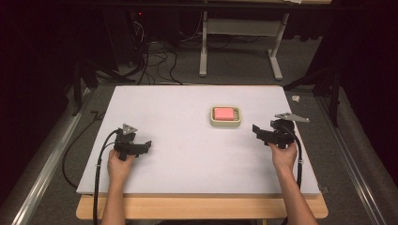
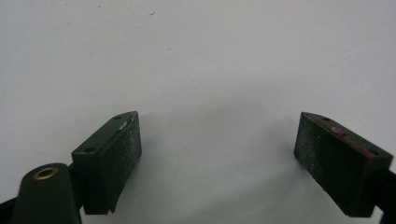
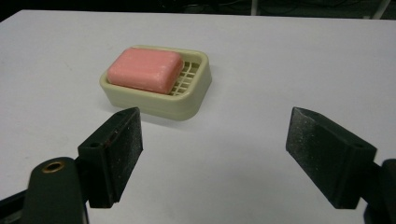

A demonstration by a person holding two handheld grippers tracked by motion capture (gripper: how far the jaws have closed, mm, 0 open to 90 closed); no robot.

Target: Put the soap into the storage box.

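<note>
A pink bar of soap (image 1: pixel 224 113) (image 3: pixel 145 69) lies in a cream soap dish (image 1: pixel 225 123) (image 3: pixel 191 100) with a slotted grid floor, right of the board's middle. My right gripper (image 1: pixel 256 129) (image 3: pixel 212 149) is held to the right of the dish and points at it, jaws open with nothing between them; the dish sits a short way beyond the tips. My left gripper (image 1: pixel 148 144) (image 2: pixel 217 149) rests at the board's left front, open over bare white surface.
The white board (image 1: pixel 187 154) lies on a wooden table whose front edge (image 1: pixel 202 208) shows below it. Behind the board are cables (image 1: pixel 155 61) on the floor and a grey metal stand (image 1: pixel 239 42). Dark rails run along both sides.
</note>
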